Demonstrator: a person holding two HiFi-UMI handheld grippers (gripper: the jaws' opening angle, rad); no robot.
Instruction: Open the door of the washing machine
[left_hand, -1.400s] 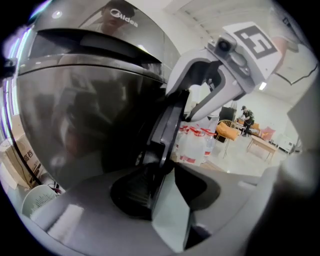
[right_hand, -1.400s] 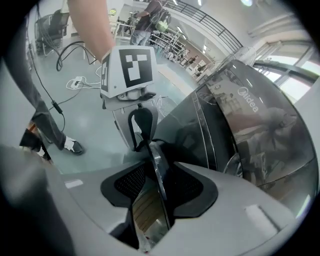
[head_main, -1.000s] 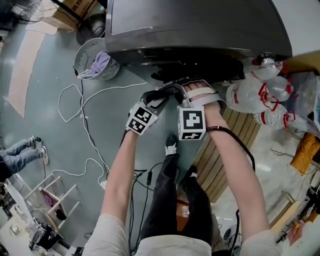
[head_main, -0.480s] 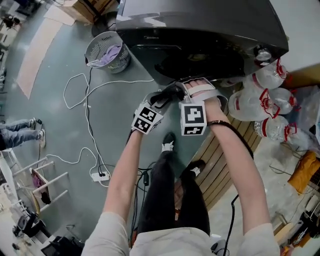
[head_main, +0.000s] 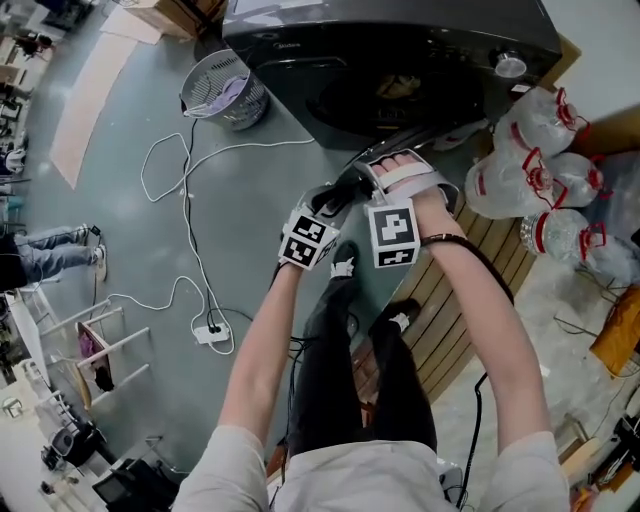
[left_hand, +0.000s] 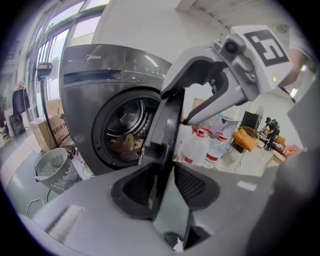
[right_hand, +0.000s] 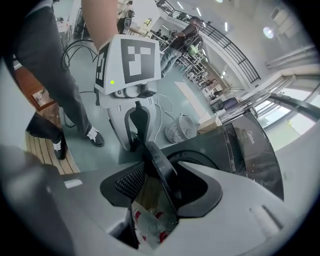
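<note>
The dark grey washing machine (head_main: 400, 50) stands at the top of the head view, its round door (head_main: 400, 143) swung out from the drum opening (left_hand: 125, 131). Both grippers hold the door's free edge. In the left gripper view the door (left_hand: 167, 125) runs edge-on between the pads of my left gripper (left_hand: 165, 186), with the right gripper's body (left_hand: 225, 75) clamped higher on the same edge. In the right gripper view the door rim (right_hand: 161, 167) sits in my right gripper (right_hand: 156, 186). From above, the left gripper (head_main: 343, 188) and right gripper (head_main: 385, 172) are side by side.
Laundry (left_hand: 122, 144) lies inside the drum. A wire basket (head_main: 222, 90) stands left of the machine. Large water bottles (head_main: 530, 180) crowd its right side, next to a wooden slatted pallet (head_main: 450, 300). A white cable (head_main: 190, 250) and power strip (head_main: 212, 333) trail across the floor.
Both grippers have drawn back from the machine's front toward the person, and the door has swung further open with them. The gap to the drum opening is wider.
</note>
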